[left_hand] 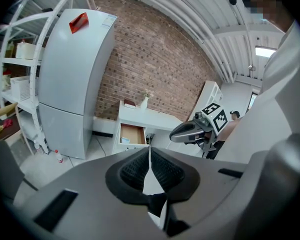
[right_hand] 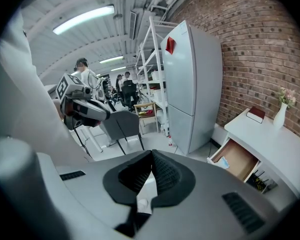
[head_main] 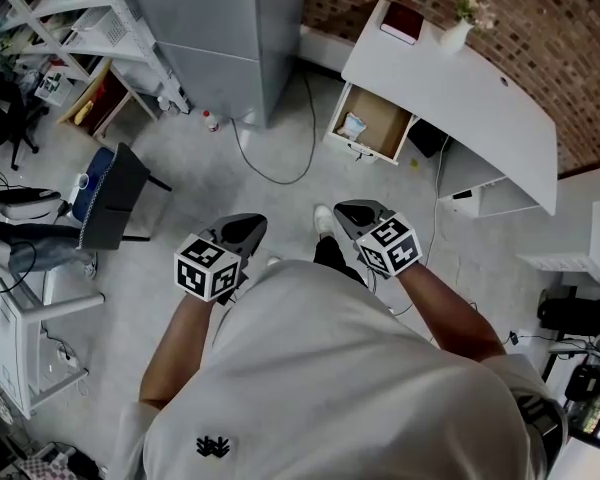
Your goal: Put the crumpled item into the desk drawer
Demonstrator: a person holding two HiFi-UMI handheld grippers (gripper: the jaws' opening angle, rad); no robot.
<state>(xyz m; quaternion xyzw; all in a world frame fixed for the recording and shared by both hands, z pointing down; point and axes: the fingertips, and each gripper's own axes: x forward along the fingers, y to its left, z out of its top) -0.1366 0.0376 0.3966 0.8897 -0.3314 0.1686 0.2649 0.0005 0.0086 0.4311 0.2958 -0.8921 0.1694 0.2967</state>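
Near the body, left tongs (head_main: 248,220) clenched, nothing between them; right tongs (head_main: 348,209) beside them likewise pressed together, empty. Farther right, well apart, crumpled item (head_main: 352,125) lying inside open drawer (head_main: 382,120) of white bench (head_main: 460,88).

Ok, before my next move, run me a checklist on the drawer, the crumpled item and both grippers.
1. Drawer open: ok.
2. Crumpled item lying inside the drawer: ok.
3. Left gripper empty, jaws together: ok.
4. Right gripper empty, jaws together: ok.
5. Drawer within reach: not ok, the person stands back from the desk.
6. Path clear: cannot tell, a cable trails across the floor.
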